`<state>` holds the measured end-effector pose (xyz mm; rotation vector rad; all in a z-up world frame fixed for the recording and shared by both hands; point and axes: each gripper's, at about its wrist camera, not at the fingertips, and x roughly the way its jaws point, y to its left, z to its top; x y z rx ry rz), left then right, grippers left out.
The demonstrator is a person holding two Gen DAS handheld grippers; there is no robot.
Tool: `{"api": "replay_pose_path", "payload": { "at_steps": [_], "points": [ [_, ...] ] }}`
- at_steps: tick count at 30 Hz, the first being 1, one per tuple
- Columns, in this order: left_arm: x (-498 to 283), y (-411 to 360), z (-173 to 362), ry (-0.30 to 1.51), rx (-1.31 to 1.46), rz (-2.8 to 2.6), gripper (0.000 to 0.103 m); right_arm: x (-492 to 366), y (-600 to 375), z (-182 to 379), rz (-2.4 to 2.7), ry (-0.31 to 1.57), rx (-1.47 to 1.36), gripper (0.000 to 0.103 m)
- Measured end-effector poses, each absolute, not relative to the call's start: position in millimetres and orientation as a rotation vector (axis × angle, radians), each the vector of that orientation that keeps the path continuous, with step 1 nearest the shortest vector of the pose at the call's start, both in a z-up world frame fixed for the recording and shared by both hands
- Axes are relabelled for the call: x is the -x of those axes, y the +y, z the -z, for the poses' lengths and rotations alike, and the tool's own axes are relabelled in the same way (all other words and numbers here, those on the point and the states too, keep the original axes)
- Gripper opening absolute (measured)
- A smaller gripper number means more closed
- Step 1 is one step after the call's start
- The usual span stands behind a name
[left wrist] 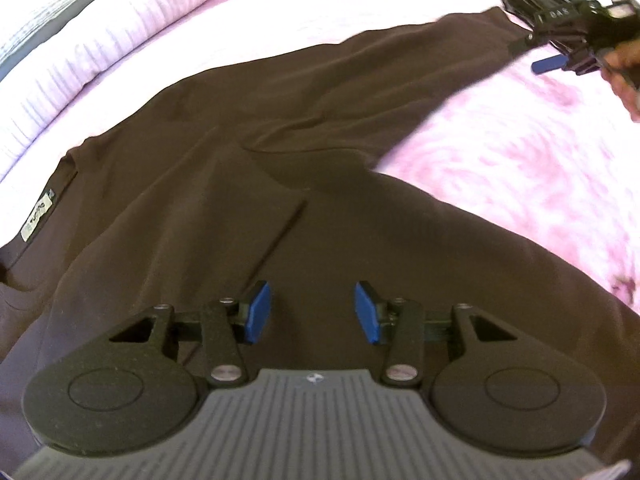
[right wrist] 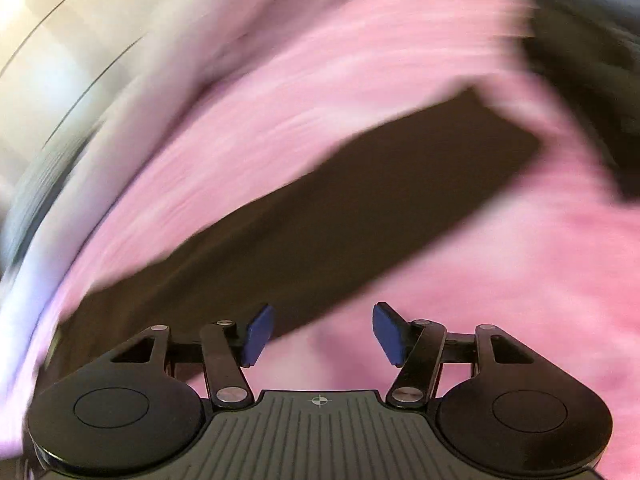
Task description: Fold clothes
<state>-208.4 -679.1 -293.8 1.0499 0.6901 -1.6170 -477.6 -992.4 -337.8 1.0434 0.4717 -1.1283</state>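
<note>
Directly beneath the left gripper, whose jaws stand partly apart and empty, lies the dark brown garment on the pink bedspread. Its long leg runs up-right toward the right gripper, likewise spread and holding nothing. The right wrist view is blurred; the hem probably lies ahead, unseen from the left.

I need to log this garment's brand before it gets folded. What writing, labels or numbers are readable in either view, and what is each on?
"0 4 S": pale characters on the black body of the right gripper, roughly read, in the left wrist view.
Pale label at the waistband of the dark trousers: it bears print, but too small and skewed to read.
Right wrist view: blurred by motion, no text.
</note>
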Motion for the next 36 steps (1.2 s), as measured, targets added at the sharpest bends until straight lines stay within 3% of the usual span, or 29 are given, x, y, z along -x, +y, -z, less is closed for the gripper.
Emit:
{"api": "replay_pose_path", "payload": {
  "at_steps": [10,11,12,14,15,21,25,29,32,36],
  "points": [
    [245,-657,301,0.713,-1.163,1.622,0.041,538,-1046,360,1.328,0.108,-1.148,0.059],
    [247,-656,301,0.714,-1.167,1.621,0.041,544,-1048,361,1.341,0.087,-1.164,0.048],
    [249,-656,300,0.716,-1.167,1.621,0.041,552,-1050,361,1.360,0.082,-1.179,0.027],
    [250,-656,299,0.719,-1.160,1.625,0.042,559,-1050,358,1.377,0.074,-1.214,0.007],
    [251,-655,298,0.713,-1.157,1.629,0.042,559,-1048,352,1.376,0.076,-1.217,0.003],
    [244,-641,282,0.657,-1.092,1.611,0.042,499,-1033,284,1.253,0.229,-0.970,0.003],
    [214,-618,262,0.665,-0.983,1.537,0.042,397,-1001,218,1.070,0.236,-0.729,0.003],
    [161,-576,244,0.684,-0.884,1.421,0.042,269,-894,158,0.719,0.215,-0.405,0.003],
    [109,-531,235,0.707,-0.852,1.313,0.043,184,-781,159,0.404,0.257,-0.206,0.003],
    [39,-467,231,0.758,-0.823,1.171,0.043,99,-668,247,0.135,0.507,-0.162,0.003]
  ]
}}
